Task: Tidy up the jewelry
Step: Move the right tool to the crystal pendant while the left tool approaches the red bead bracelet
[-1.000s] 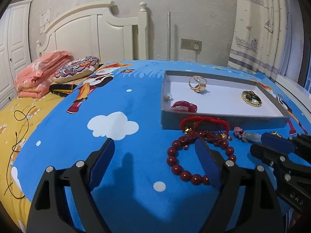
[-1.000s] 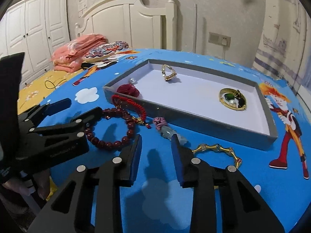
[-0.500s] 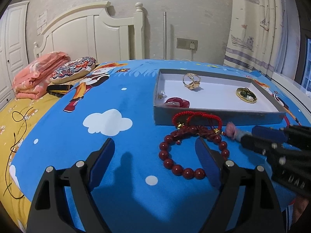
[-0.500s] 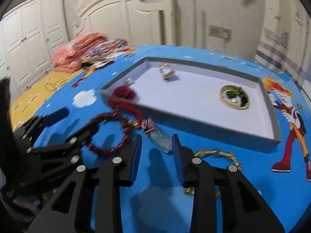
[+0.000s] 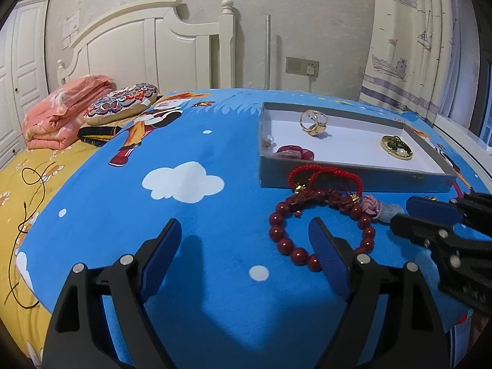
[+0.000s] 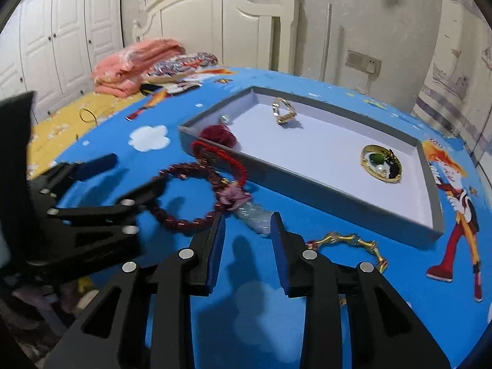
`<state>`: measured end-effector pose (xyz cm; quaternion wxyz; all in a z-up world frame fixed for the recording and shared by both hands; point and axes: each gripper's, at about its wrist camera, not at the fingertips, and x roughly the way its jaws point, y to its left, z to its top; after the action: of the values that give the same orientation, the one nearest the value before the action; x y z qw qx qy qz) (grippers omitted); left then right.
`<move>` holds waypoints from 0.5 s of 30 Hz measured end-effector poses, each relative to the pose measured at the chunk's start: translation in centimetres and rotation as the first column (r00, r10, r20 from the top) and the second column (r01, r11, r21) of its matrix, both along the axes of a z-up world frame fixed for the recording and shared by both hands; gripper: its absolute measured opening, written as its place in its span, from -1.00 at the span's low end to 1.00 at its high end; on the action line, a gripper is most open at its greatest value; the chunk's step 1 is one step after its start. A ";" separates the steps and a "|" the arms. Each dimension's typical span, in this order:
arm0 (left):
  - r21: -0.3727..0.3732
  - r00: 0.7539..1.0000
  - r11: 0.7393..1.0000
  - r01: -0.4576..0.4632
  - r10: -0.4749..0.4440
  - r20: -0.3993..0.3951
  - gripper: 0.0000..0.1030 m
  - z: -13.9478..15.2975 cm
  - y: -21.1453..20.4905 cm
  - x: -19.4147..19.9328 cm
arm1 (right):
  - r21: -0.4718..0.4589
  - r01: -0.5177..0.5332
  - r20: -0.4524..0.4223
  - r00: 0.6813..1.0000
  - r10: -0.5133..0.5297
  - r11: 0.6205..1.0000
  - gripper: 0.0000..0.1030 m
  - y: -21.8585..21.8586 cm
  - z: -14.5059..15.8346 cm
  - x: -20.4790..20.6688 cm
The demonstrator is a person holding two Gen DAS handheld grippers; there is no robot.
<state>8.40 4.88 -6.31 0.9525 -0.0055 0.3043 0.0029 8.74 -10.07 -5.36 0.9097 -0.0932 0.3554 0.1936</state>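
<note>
A grey tray [image 5: 353, 176] [image 6: 307, 198] on the blue cartoon bedspread holds a gold ring [image 5: 313, 121], a gold-and-green brooch [image 6: 381, 163], a dark red flower piece [image 6: 216, 133] and a pearl [image 5: 269, 138]. In front of it lie a red cord bracelet [image 5: 323, 172], a dark red bead bracelet [image 5: 276, 233] [image 6: 184, 224], a pink-and-pale-blue pendant [image 6: 253, 215] and a gold chain bracelet [image 6: 350, 241]. My left gripper [image 5: 244, 229] is open wide, with its right finger over the bead bracelet. My right gripper [image 6: 247, 218] stands partly open, the pendant's pale end between its tips without being pressed.
A folded pink blanket [image 5: 61, 117] and a patterned cushion [image 5: 123, 106] lie at the white headboard [image 5: 147, 46]. A thin dark cord [image 5: 30, 190] trails over the yellow sheet at the left. A curtain [image 5: 409, 46] hangs at the right, and white wardrobes [image 6: 55, 43] stand at the far left.
My right gripper has edged and rolled slightly, so the pendant's pale end now lies further into the gap between its tips. The left gripper has stayed open in much the same place.
</note>
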 end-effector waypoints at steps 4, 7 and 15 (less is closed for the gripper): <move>-0.003 1.000 1.000 -0.007 0.007 -0.007 0.59 -0.2 0.1 0.1 | 0.075 -0.005 -0.088 0.996 0.011 0.997 -0.38 -1.3 -0.9 2.1; 0.001 1.000 1.000 -0.002 0.002 -0.007 0.59 -0.3 0.0 0.1 | 0.097 -0.025 -0.100 0.994 0.035 0.995 -0.38 -1.4 -0.9 1.9; 0.010 1.000 1.000 0.005 -0.005 -0.008 0.59 -0.4 -0.4 -0.3 | 0.025 -0.125 -0.035 0.991 0.125 0.992 -0.44 0.8 -0.2 -2.9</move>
<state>8.11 4.48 -6.70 0.9513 -0.0001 0.3083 0.0018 5.84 -9.29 -5.58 0.8901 -0.1014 0.3632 0.2558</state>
